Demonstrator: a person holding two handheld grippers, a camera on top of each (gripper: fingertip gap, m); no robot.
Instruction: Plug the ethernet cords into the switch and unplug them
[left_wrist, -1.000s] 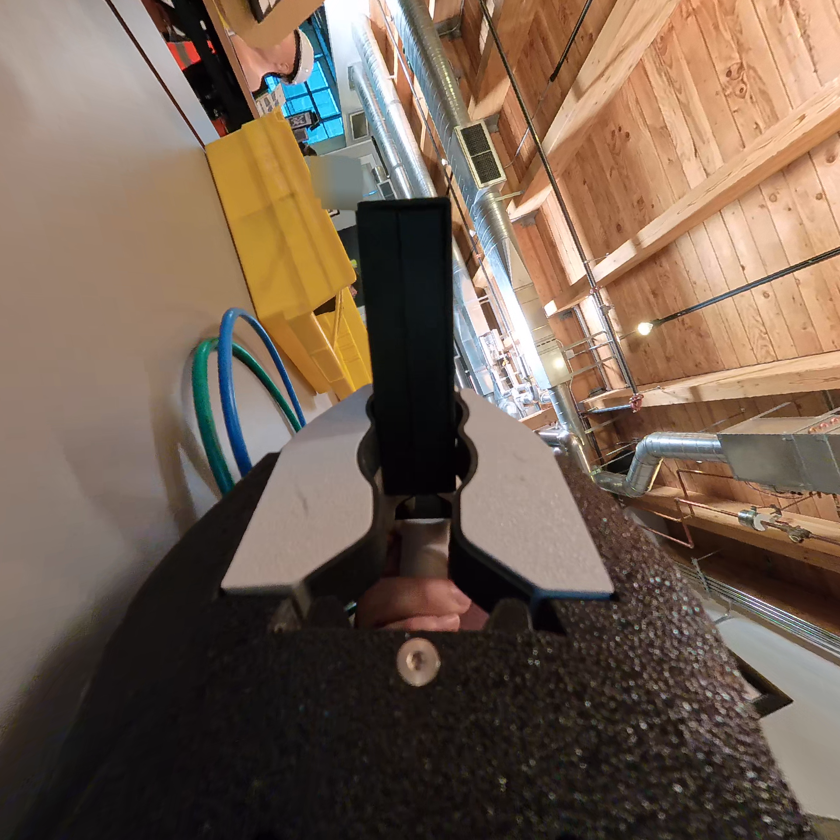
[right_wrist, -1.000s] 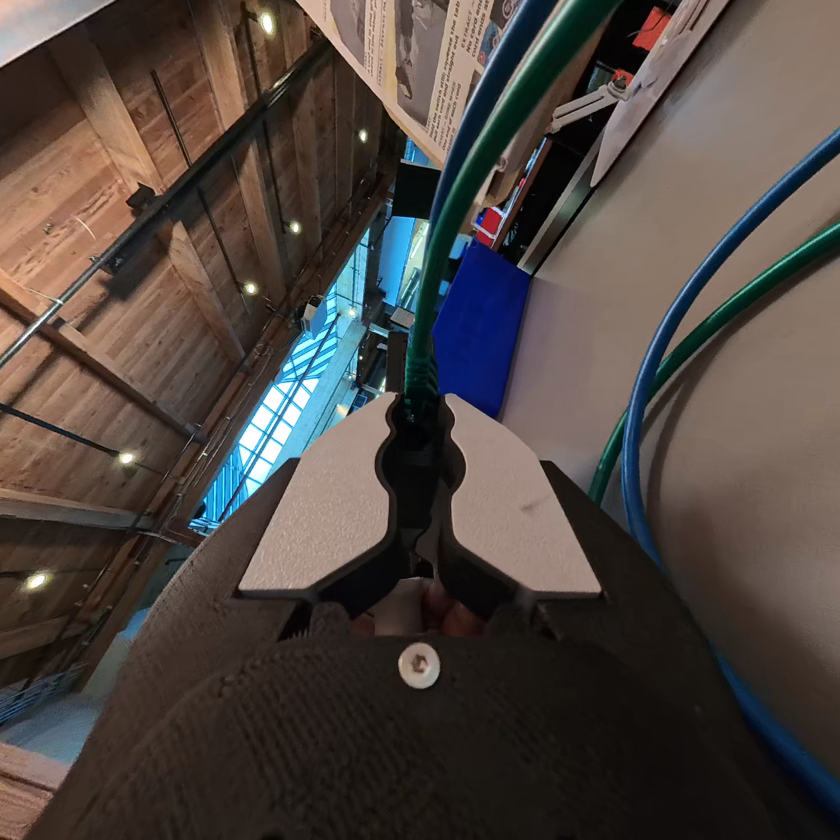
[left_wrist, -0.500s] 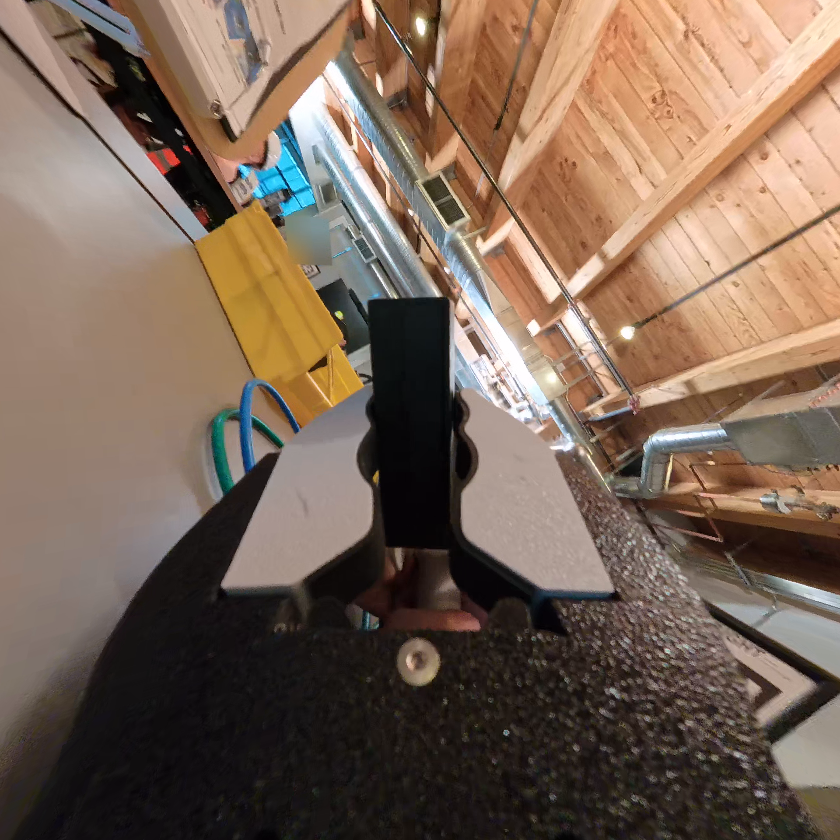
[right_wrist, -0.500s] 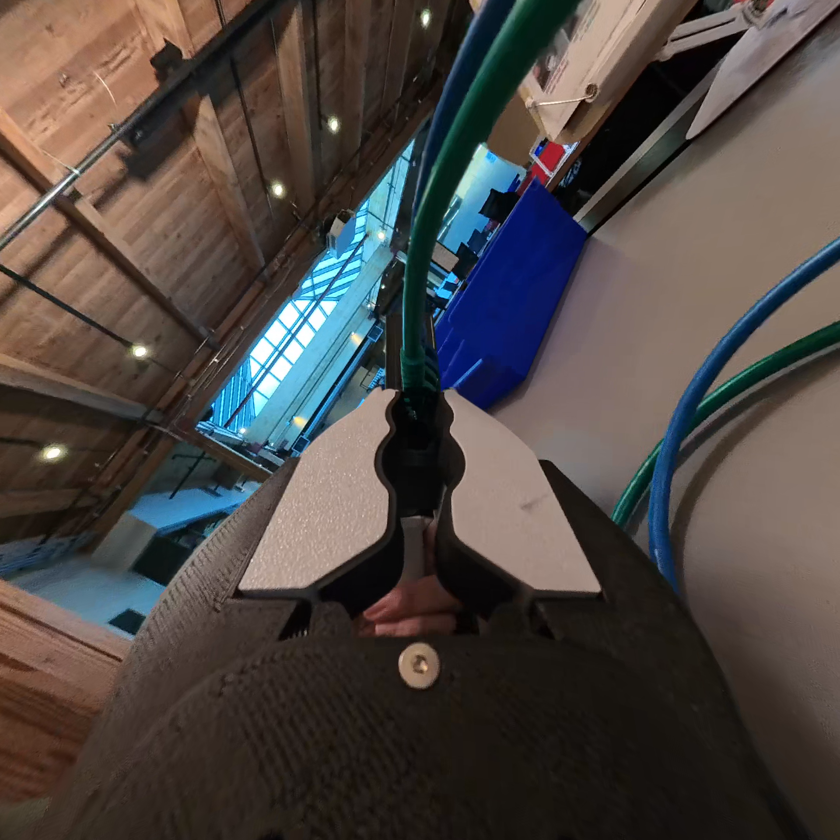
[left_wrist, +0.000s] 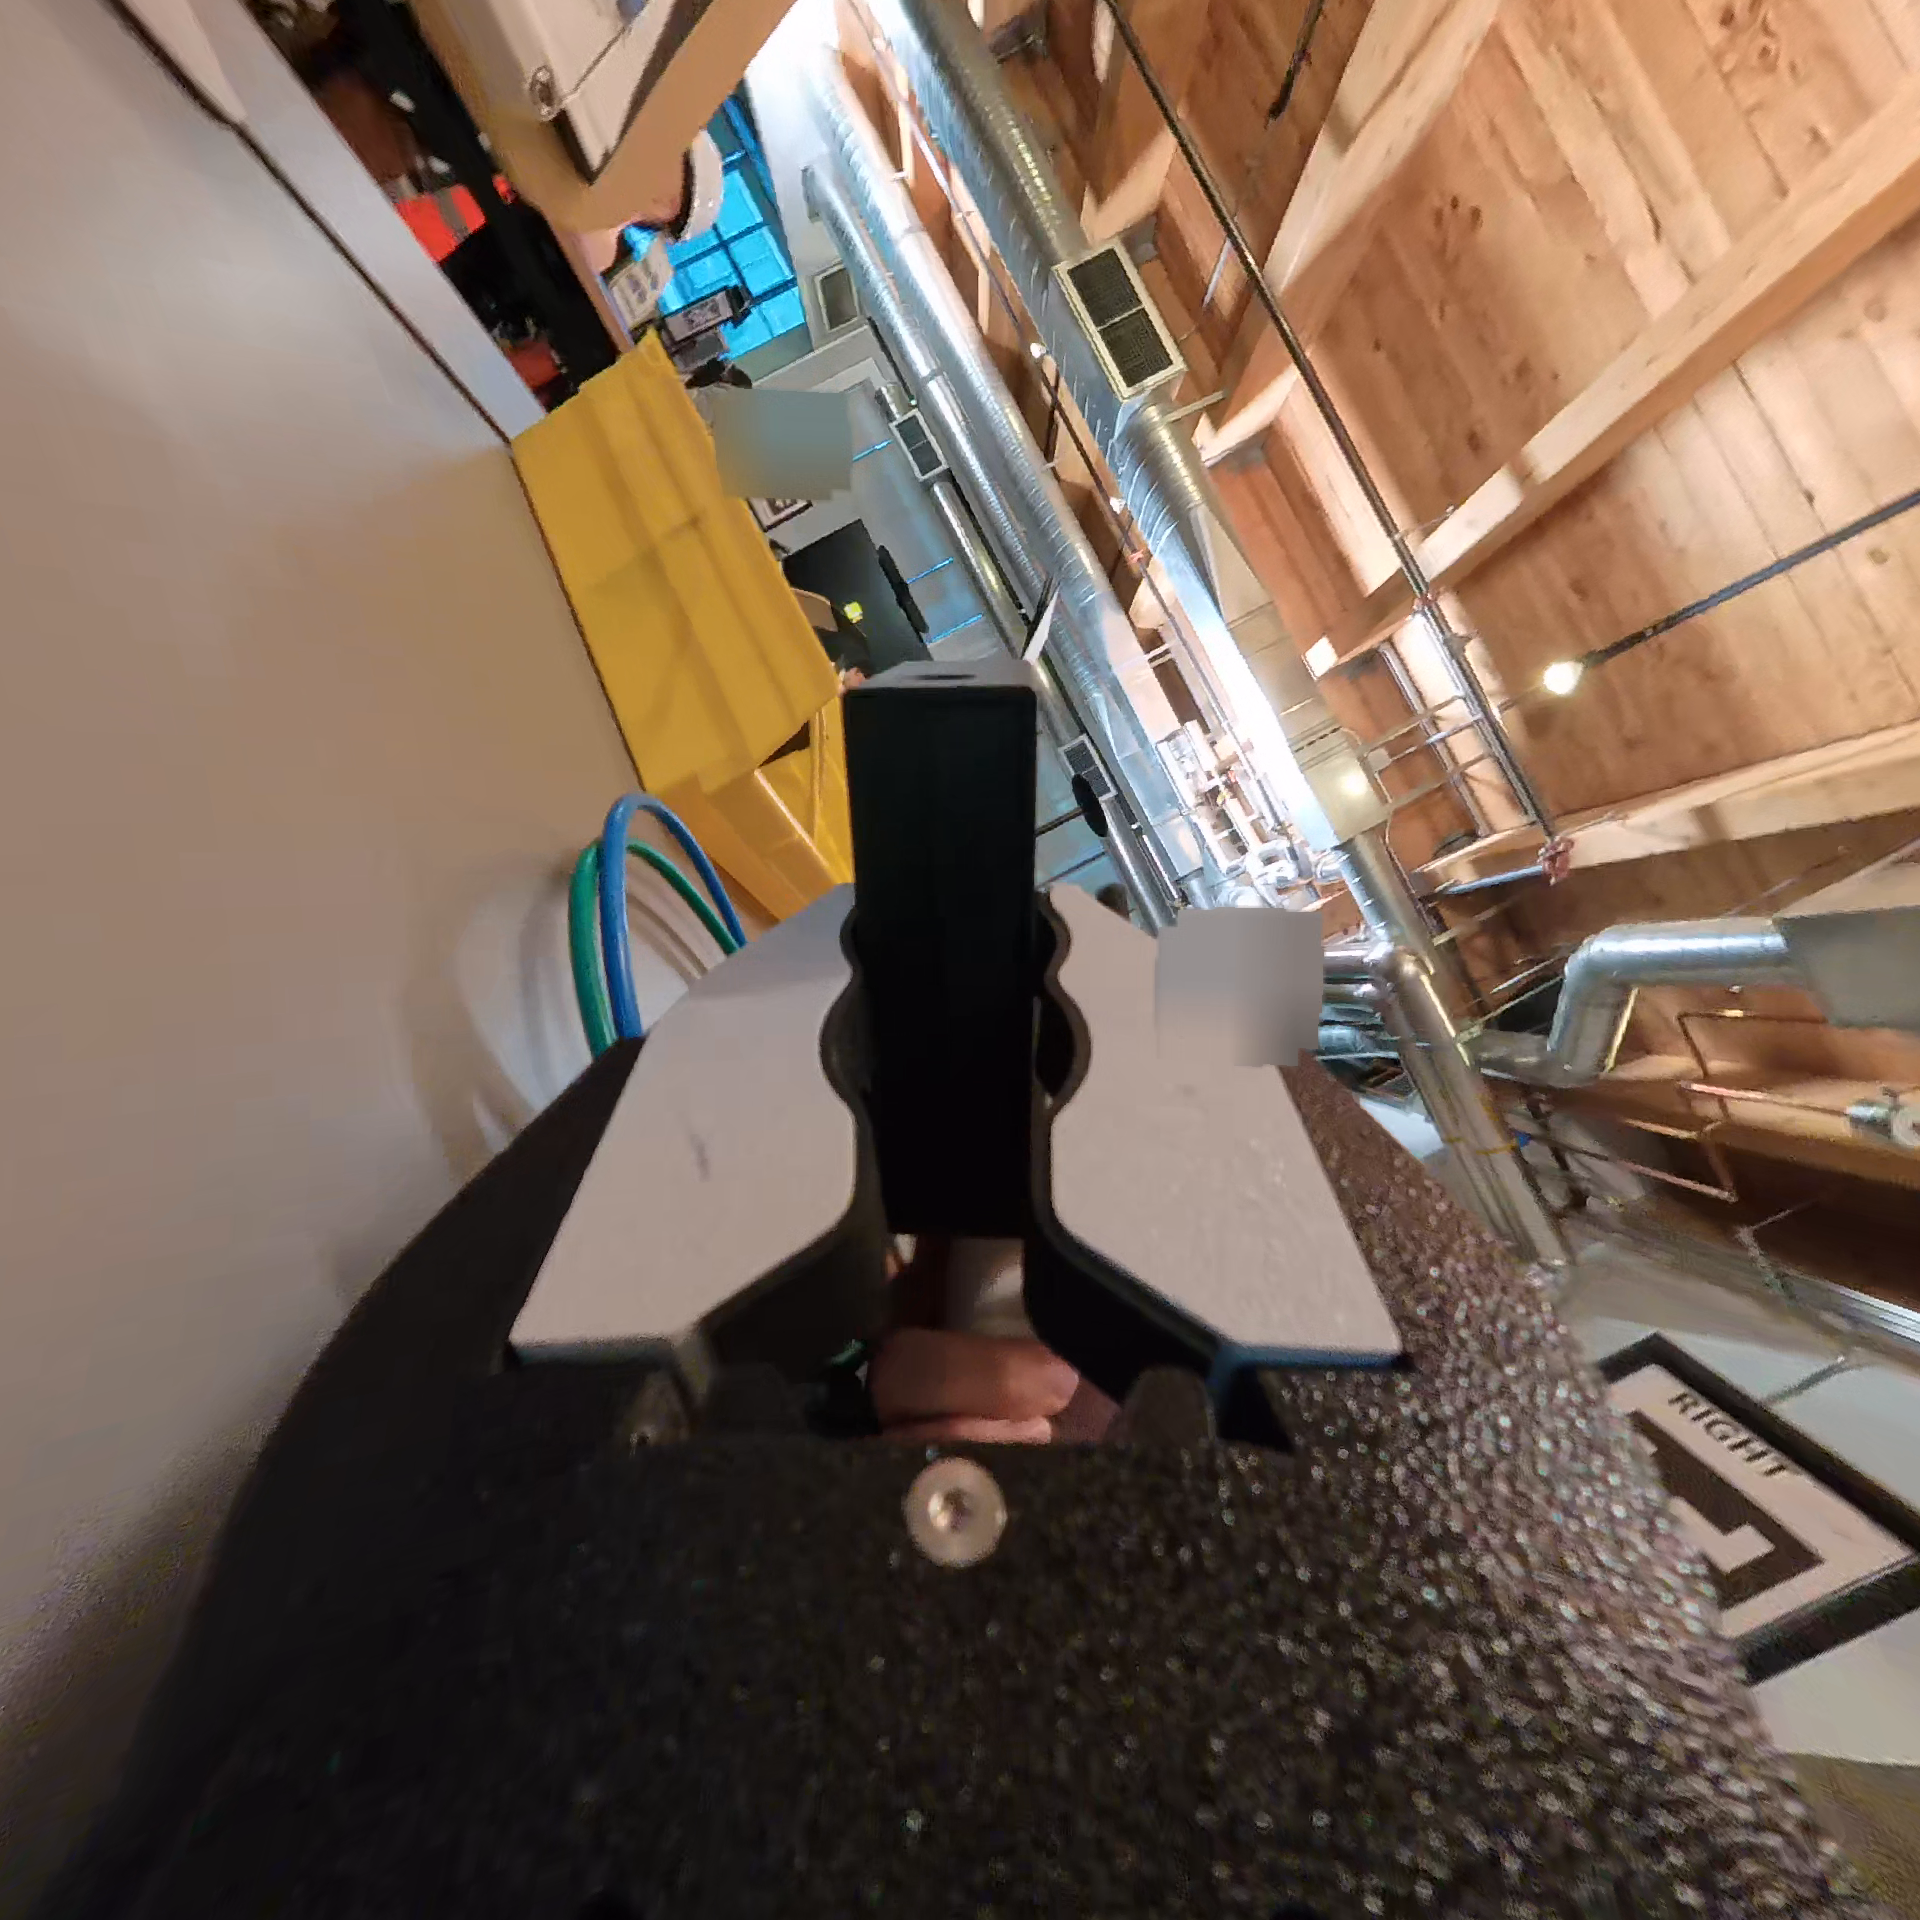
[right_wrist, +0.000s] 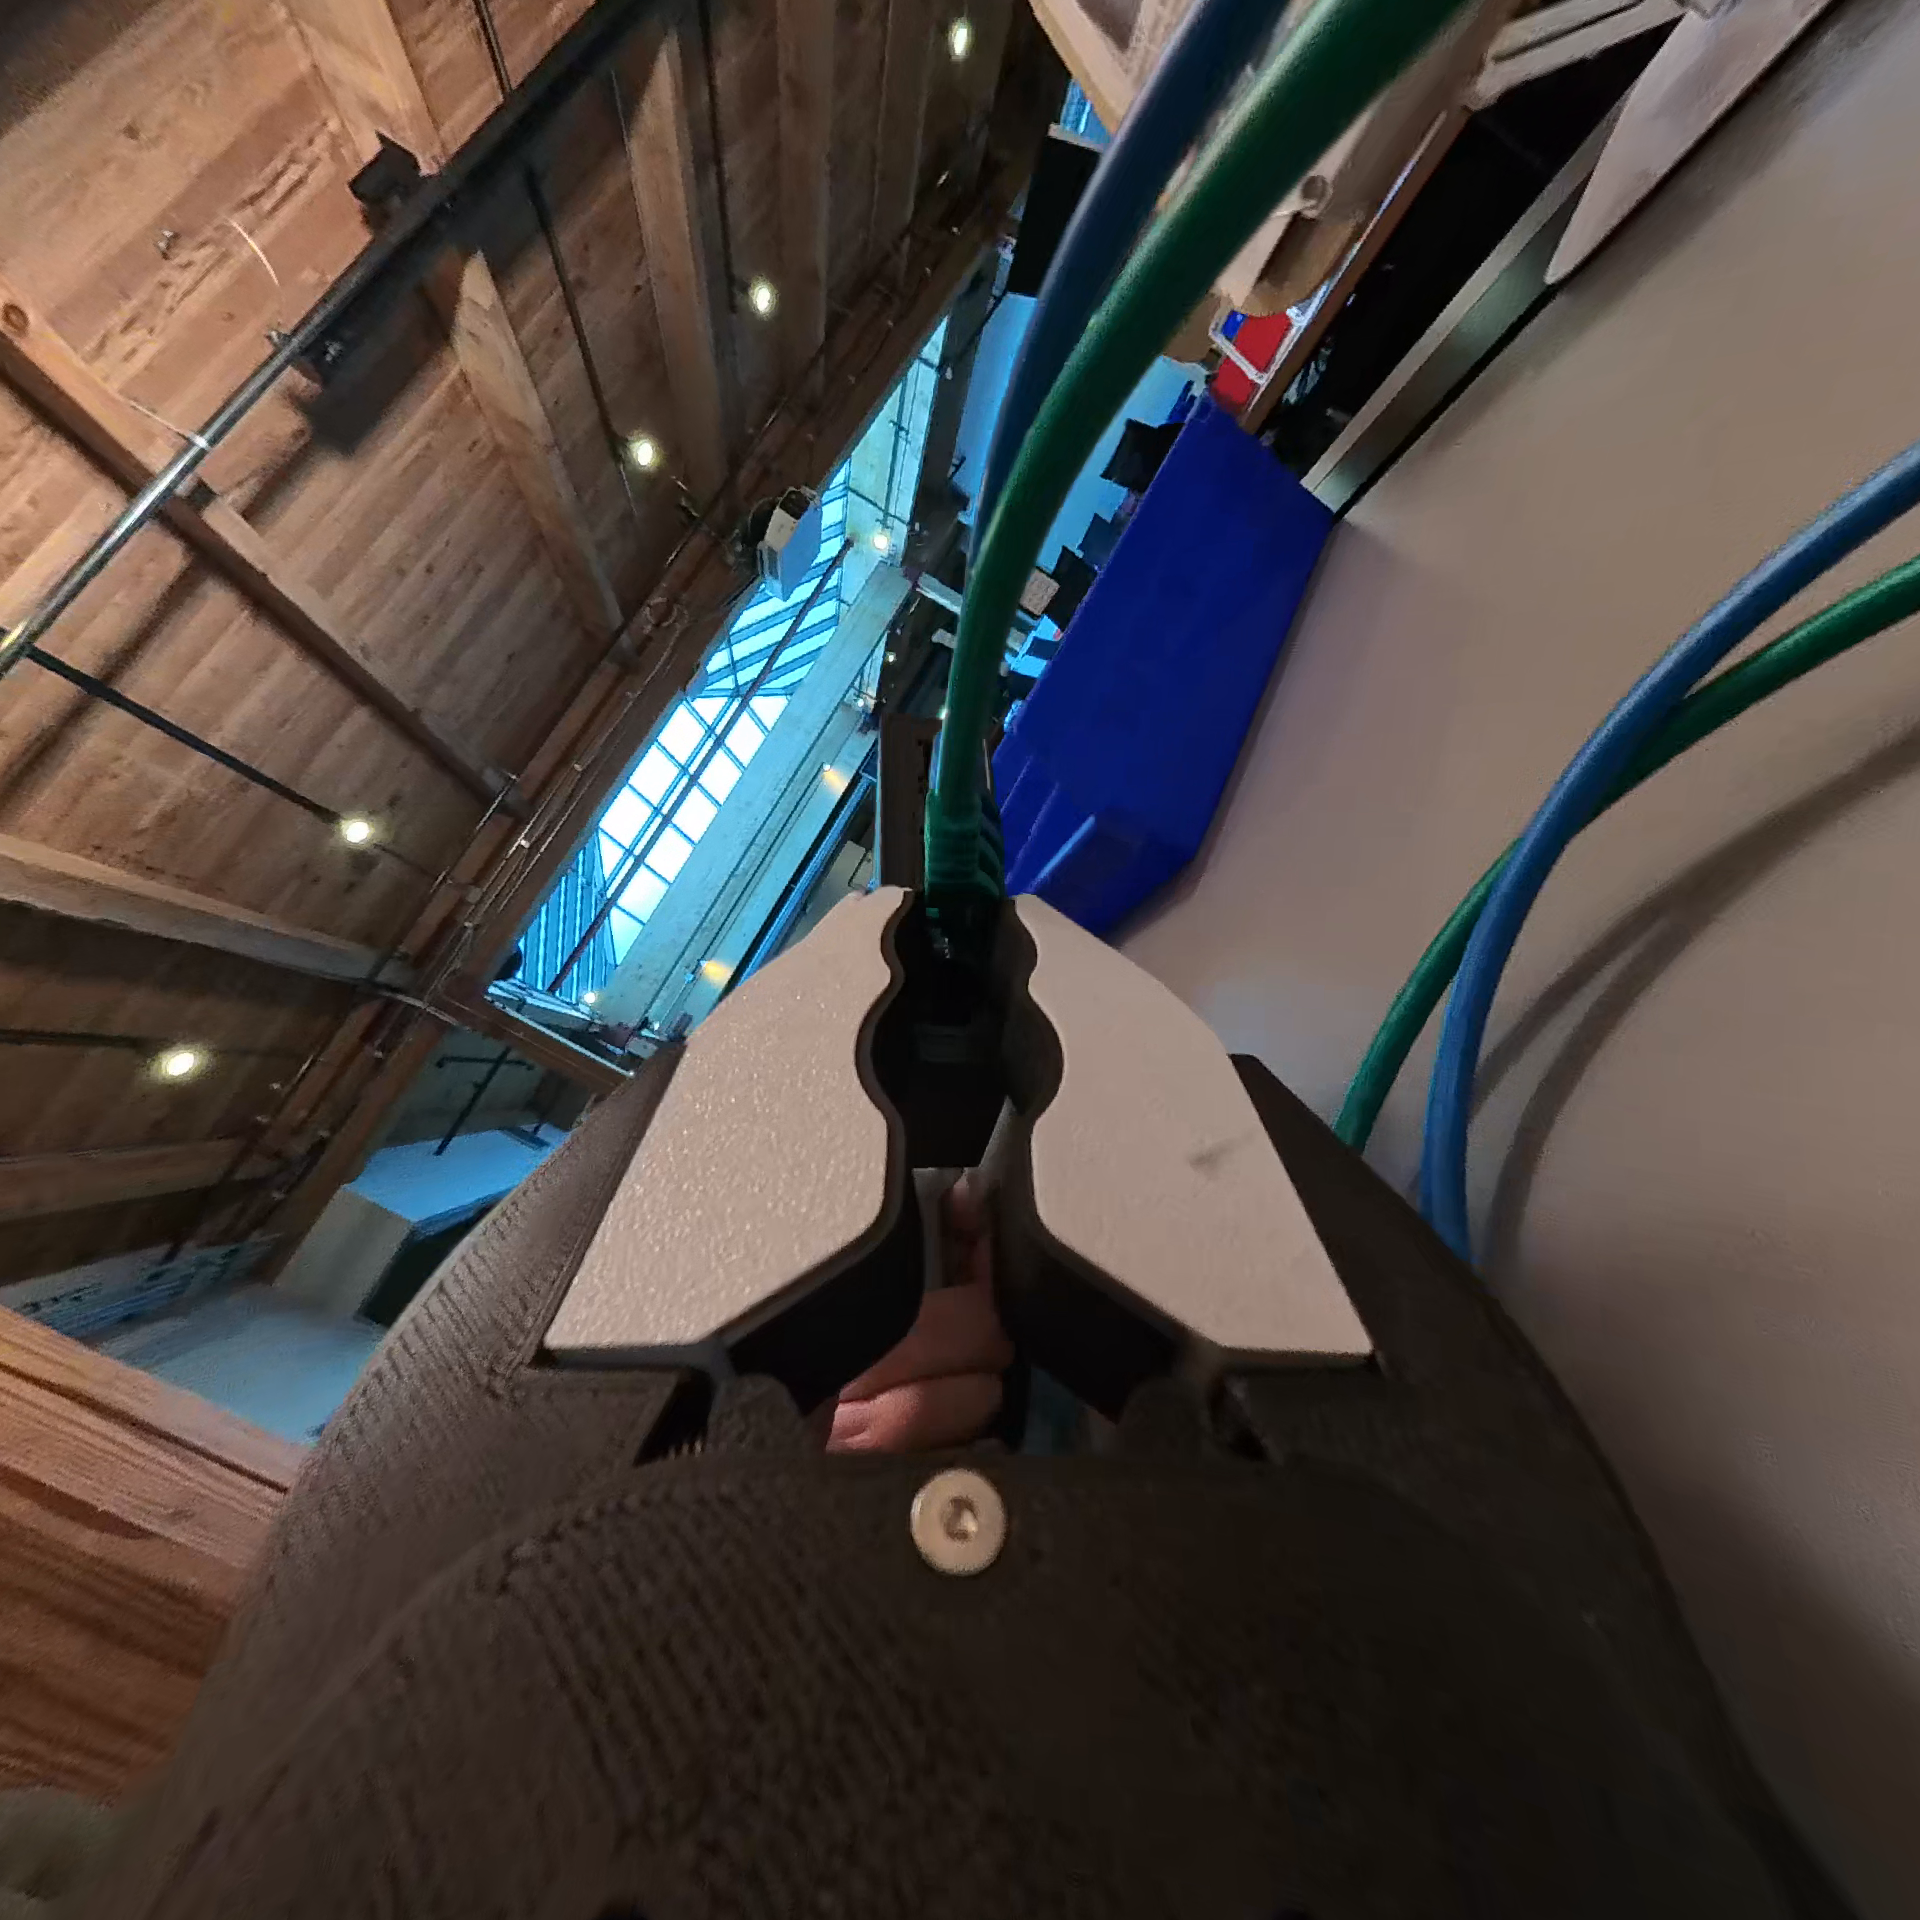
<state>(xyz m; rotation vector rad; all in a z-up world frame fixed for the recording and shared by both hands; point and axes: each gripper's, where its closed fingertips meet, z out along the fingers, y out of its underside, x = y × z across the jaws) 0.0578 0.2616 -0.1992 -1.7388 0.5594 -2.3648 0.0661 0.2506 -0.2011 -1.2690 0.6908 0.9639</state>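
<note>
**Both grippers loaded: switch in left, green cord plug in right**

Left wrist view: the left gripper (left_wrist: 945, 1049), with grey flat-faced fingers (left_wrist: 717, 1164) on a black textured body, is pinching a narrow black rectangular switch box (left_wrist: 943, 935) between its jaws. The box is standing upright out of the fingertips, its far end pointing up toward the ceiling. The camera is lying tilted, with the pale beige table surface (left_wrist: 208, 727) running along the left side. A loop of blue round cable (left_wrist: 623, 914) and a loop of green round cable (left_wrist: 587, 935) are lying side by side on that surface, just left of the gripper. A bright yellow plastic bin (left_wrist: 665, 582) is sitting farther along the table. Wooden plank ceiling and silver ribbed ducts (left_wrist: 987, 312) are filling the right side.

Right wrist view: the right gripper (right_wrist: 956, 997), same grey fingers (right_wrist: 748, 1174), is closed on the moulded green plug boot (right_wrist: 961, 842) of the green cord (right_wrist: 1091, 364). The plug tip itself is sitting dark between the jaws; details there are hard to make out. From the boot the green cord is arching up and out of the top of the view, with the blue cord (right_wrist: 1101, 187) running close beside it. Both cords are showing again as curves on the table (right_wrist: 1714, 1143) at right. A dark blue plastic bin (right_wrist: 1153, 675) is sitting on the table beyond the fingertips.

A fingertip of the person (right_wrist: 925, 1361) is showing behind the jaws.
</note>
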